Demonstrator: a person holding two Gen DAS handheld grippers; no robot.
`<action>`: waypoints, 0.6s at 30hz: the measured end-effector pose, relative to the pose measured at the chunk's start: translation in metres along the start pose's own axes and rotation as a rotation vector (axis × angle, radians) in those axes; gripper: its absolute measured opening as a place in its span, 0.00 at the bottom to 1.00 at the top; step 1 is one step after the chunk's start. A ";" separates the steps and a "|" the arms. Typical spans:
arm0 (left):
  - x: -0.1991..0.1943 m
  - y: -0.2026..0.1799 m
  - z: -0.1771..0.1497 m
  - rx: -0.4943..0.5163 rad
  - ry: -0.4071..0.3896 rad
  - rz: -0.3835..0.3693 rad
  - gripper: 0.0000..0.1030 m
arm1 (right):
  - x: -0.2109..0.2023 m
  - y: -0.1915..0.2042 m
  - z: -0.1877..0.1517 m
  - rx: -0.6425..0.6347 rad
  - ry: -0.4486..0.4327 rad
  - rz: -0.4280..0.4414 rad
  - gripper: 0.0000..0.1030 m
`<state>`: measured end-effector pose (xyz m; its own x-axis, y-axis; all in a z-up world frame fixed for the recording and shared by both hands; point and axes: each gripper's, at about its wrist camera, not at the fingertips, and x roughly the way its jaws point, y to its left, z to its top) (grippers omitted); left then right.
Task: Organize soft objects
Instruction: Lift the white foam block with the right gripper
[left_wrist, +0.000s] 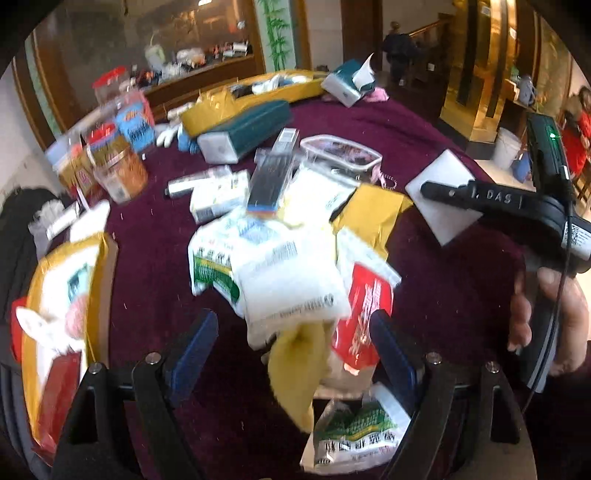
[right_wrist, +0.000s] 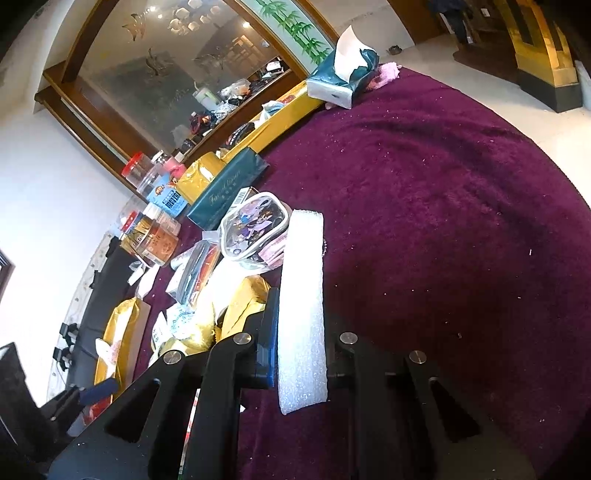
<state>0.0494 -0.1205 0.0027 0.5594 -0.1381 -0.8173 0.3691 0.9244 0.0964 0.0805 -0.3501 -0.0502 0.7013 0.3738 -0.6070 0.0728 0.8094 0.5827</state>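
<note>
While pinched edge-on, white foam slab (right_wrist: 301, 314) fills right claw (right_wrist: 301, 332).

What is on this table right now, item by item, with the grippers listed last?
Table cloth: one, purple, under everything.
White foam pad: one, clamped in the right gripper.
Soft packets: several, white, green, red, yellow, heaped mid-table.
Tissue packs: two, teal, far side.
Clear pouch: one, cartoon print, beside the foam.
Jars: several, red-lidded, left edge.
Yellow box: one, near left, holding a plush toy.
Left gripper: open above the heap.
Right gripper: shut on the foam.
</note>
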 end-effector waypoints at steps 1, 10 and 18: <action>0.001 -0.002 0.003 0.005 -0.007 0.017 0.82 | 0.001 0.000 0.000 -0.001 0.002 0.004 0.13; 0.037 0.004 0.028 -0.052 0.079 0.066 0.85 | 0.001 -0.001 0.001 0.010 0.001 0.009 0.13; 0.042 0.039 0.018 -0.147 0.108 0.091 0.92 | 0.002 -0.006 0.001 0.037 0.013 0.011 0.13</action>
<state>0.1007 -0.0969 -0.0171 0.4998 -0.0204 -0.8659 0.2037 0.9744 0.0946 0.0826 -0.3544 -0.0540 0.6932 0.3882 -0.6073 0.0915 0.7884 0.6083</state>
